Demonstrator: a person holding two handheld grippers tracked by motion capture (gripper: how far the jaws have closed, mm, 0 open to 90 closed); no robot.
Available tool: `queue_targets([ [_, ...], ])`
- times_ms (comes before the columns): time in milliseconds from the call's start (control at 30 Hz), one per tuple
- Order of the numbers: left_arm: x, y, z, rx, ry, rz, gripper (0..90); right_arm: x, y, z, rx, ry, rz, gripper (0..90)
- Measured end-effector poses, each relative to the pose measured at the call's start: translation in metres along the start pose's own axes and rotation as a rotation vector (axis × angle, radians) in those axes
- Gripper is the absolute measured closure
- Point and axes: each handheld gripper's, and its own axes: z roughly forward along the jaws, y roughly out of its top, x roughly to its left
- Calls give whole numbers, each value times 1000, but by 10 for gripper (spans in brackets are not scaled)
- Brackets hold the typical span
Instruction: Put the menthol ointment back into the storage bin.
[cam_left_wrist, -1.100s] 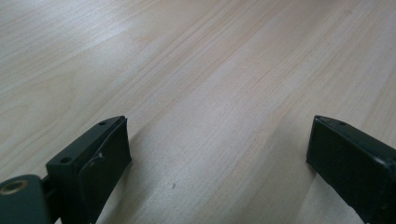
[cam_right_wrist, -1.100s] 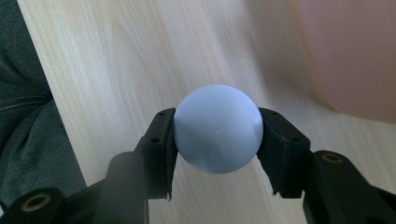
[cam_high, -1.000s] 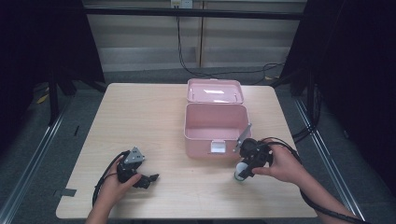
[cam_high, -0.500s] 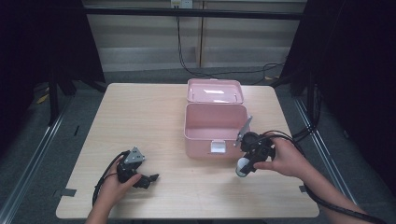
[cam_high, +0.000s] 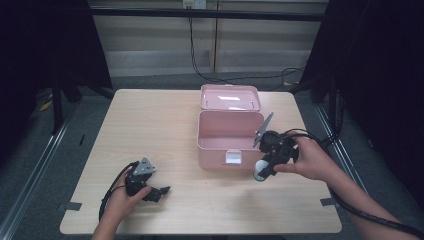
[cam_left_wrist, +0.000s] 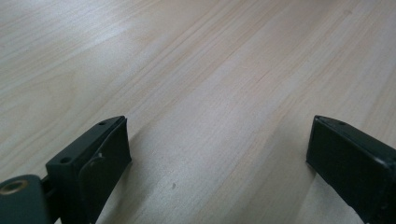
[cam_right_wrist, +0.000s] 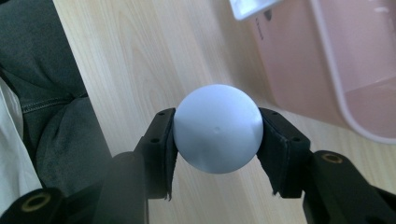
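Two grippers are in my hands over a pale wood-grain tabletop (cam_high: 165, 125), seen from the high view. Around it the room is dark, with black curtains at both sides, a grey floor, a light panelled wall at the back and black cables hanging down it. A pink box (cam_high: 230, 137) stands open near the middle, its lid (cam_high: 230, 97) laid back flat behind it and a white latch (cam_high: 233, 157) on its front wall. My left gripper (cam_high: 159, 192) rests on the tabletop at the near left, well apart from the box. My right gripper (cam_high: 262, 171) hangs just beside the box's front right corner, with a white ball (cam_high: 260, 170) between its jaws. I can read no writing anywhere.

Left gripper view: my jaws stand wide apart with bare wood grain between them.

Right gripper view: my right gripper (cam_right_wrist: 215, 140) is clamped on the ball (cam_right_wrist: 217, 134), one pad pressed to each side. The ball is smooth, matte and plain white, with a tiny dimple on its face. Beyond it lie the tabletop (cam_right_wrist: 140, 56), the pink box wall (cam_right_wrist: 299, 70) with its latch (cam_right_wrist: 250, 7), and my dark trouser leg (cam_right_wrist: 51, 116) past the tabletop's edge.
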Motion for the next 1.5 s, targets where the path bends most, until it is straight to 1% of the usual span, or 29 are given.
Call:
queue_targets([
  [133,0,0,0,0,0,0,56,0,6,-14,-18,-8,5,502],
  [167,0,0,0,0,0,0,56,0,6,-14,-18,-8,5,502],
  [200,0,0,0,-5,0,-6,56,-1,7,-17,-20,-8,8,502],
  [300,0,0,0,-6,1,-5,56,-3,11,-27,-26,-13,11,501],
  [333,0,0,0,-6,3,-4,56,-3,14,-32,-23,-16,21,501],
  [400,0,0,0,-5,2,-2,56,-4,16,-35,-24,-19,22,502],
  [467,0,0,0,-5,2,-2,56,-7,20,-41,-21,-19,41,502],
  [567,0,0,0,-4,3,0,57,-9,23,-46,-23,-25,42,501],
  [600,0,0,-1,-1,0,-1,58,-12,27,-51,-24,-25,54,502],
  [700,0,0,-1,0,1,-2,58,-13,30,-54,-24,-28,64,501],
  [733,0,0,-1,0,1,-1,58,-16,32,-57,-21,-33,74,502],
  [767,0,0,-1,0,1,-1,58,-16,32,-57,-21,-33,74,502],
  [833,0,0,-1,0,1,-1,58,-22,35,-60,-23,-39,89,501],
  [867,0,0,-1,0,1,-1,58,-22,35,-60,-23,-39,89,501],
  [900,0,0,-1,-1,1,-2,58,-25,36,-62,-24,-41,89,501],
  [933,0,0,-1,-1,1,-2,58,-29,38,-65,-24,-50,102,501],
  [1067,0,0,-1,-1,1,-2,58,-39,44,-71,-33,-65,130,501],
  [1100,0,0,-1,-1,1,-2,58,-39,44,-71,-33,-65,130,501],
  [1133,0,0,-1,-1,1,-2,58,-43,47,-73,-43,-75,146,501],
  [1167,0,0,-1,-1,1,-2,58,-43,47,-73,-43,-75,146,501],
  [1200,0,0,-1,-1,1,-2,58,-48,50,-75,-51,-77,171,501],
  [1233,0,0,-1,-1,1,-2,58,-48,50,-75,-51,-77,171,501],
  [1267,0,0,-1,-1,1,-2,58,-52,52,-75,-53,-73,193,501],
  [1300,0,0,-1,-1,1,-2,58,-52,52,-75,-53,-73,193,501],
  [1333,0,0,-1,-1,1,-2,58,-57,54,-72,-50,-83,209,501],
  [1367,0,0,-1,-1,1,-2,58,-57,54,-72,-50,-83,209,501],
  [1400,0,0,-1,-1,1,-2,58,-61,56,-69,-44,-84,234,501],
  [1433,0,0,-1,-1,1,-2,58,-63,57,-67,-43,-83,244,501],
  [1500,0,0,-1,-1,1,-2,58,-65,58,-65,-41,-81,254,501],
])
